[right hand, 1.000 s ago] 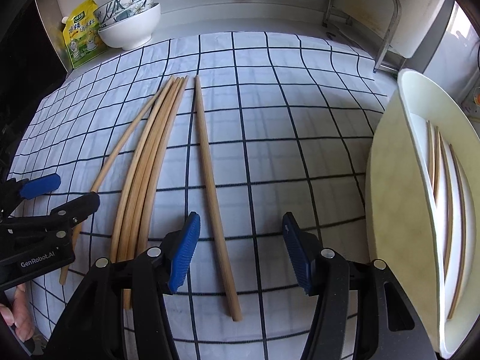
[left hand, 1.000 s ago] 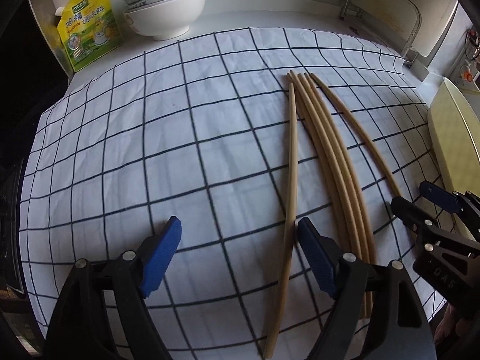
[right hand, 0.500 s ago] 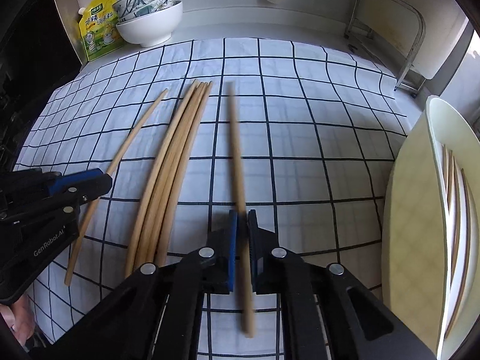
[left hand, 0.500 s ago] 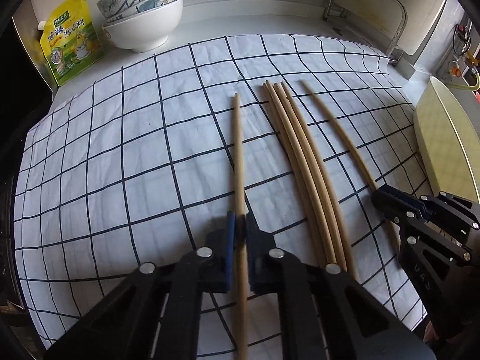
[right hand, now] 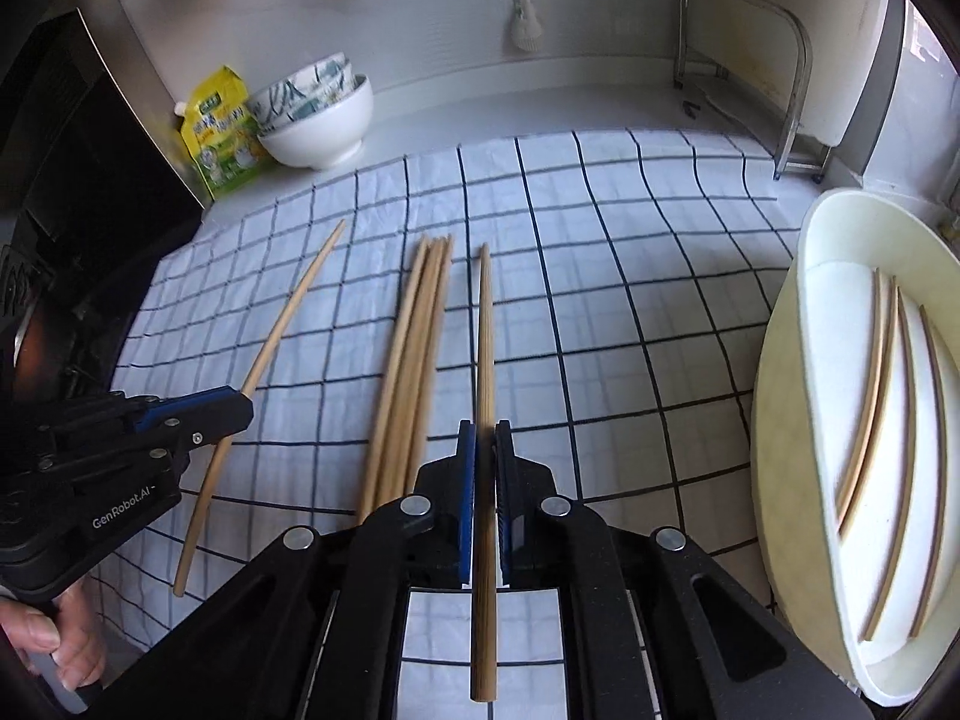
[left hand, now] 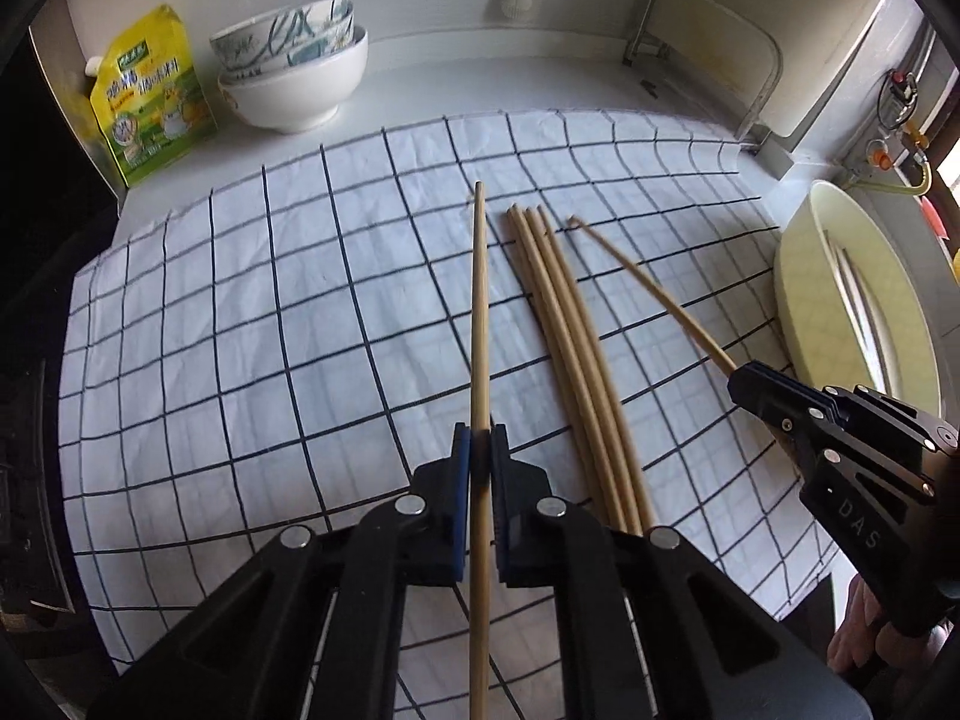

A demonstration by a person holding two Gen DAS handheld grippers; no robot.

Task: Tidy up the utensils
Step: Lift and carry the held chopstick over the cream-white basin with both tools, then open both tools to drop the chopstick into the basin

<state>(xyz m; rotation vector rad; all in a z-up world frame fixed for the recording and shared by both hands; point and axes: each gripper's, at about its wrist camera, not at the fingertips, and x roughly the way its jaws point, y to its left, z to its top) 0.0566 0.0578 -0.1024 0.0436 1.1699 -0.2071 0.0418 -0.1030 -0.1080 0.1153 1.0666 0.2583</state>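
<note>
My left gripper point(left hand: 479, 441) is shut on one wooden chopstick point(left hand: 479, 324) and holds it above the checked cloth point(left hand: 270, 330). My right gripper point(right hand: 485, 435) is shut on another chopstick point(right hand: 485, 330), also lifted. A bundle of several chopsticks point(left hand: 576, 360) lies on the cloth between the two; it also shows in the right wrist view point(right hand: 414, 354). The right gripper appears in the left wrist view point(left hand: 774, 390), the left gripper in the right wrist view point(right hand: 234, 411). A cream oval tray point(right hand: 780, 420) at the right holds three chopsticks point(right hand: 870, 372).
Stacked bowls point(left hand: 294, 78) and a yellow pouch point(left hand: 147, 96) stand at the back left of the counter. A metal rack point(right hand: 744, 54) stands at the back right. The tray also shows at the right of the left wrist view point(left hand: 798, 300).
Both grippers went from open over the cloth to shut, each on one chopstick, and have lifted them. Both views have pulled up and back from the cloth.
</note>
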